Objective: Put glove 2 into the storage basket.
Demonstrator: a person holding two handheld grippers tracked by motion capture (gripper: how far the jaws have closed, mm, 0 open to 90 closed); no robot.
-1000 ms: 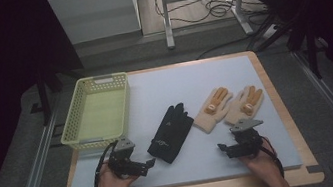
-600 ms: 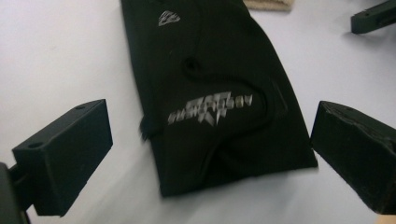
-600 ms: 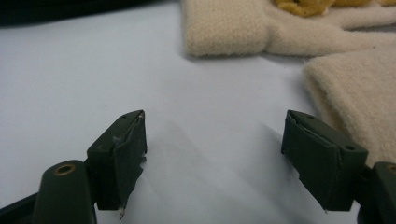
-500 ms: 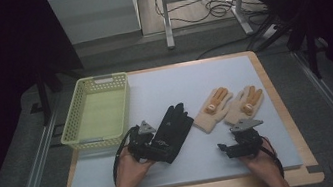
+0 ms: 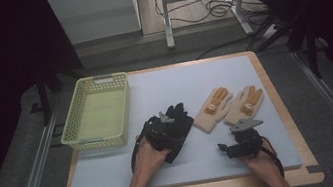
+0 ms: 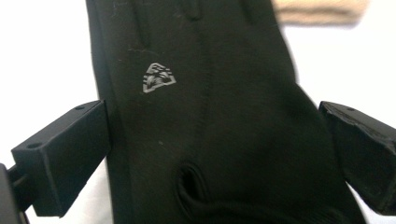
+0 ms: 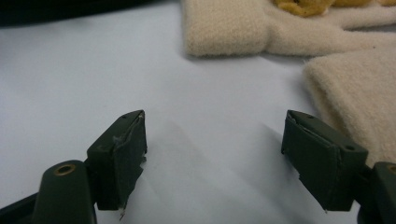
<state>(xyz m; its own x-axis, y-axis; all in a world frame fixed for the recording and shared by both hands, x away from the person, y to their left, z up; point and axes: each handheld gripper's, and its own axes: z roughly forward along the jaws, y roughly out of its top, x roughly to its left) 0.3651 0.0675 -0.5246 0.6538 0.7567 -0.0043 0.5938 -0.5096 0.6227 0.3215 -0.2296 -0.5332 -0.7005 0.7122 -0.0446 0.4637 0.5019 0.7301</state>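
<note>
Meanwhile, on the tabletop (image 5: 231, 70), a pale green mesh basket (image 5: 97, 112) sits at the left of the high view with nothing inside it that can be seen. At centre lies a black glove (image 5: 180, 120), its lower half covered by the left tool (image 5: 164, 130) and the hand gripping that tool. To its right, two cream gloves with orange patches (image 5: 230, 107) lie side by side, just apart from the black one.

The left gripper view brings detail the overhead camera cannot — a small grey triangular logo (image 6: 158, 77) printed on the black fabric, stitched seams, and a dark slit near the cuff. Its two jaws stand wide on either side of the glove, flanking it without pressing; the left tool is open. A strip of cream fabric is cut off at the top right of that frame.

The right tool (image 5: 228, 148) rests low in the high view, below the cream gloves. Its own view shows both jaws spread apart over bare white surface — nothing between them — with a cream cuff (image 7: 355, 93) at the right edge, blurred and partly out of frame.
</note>
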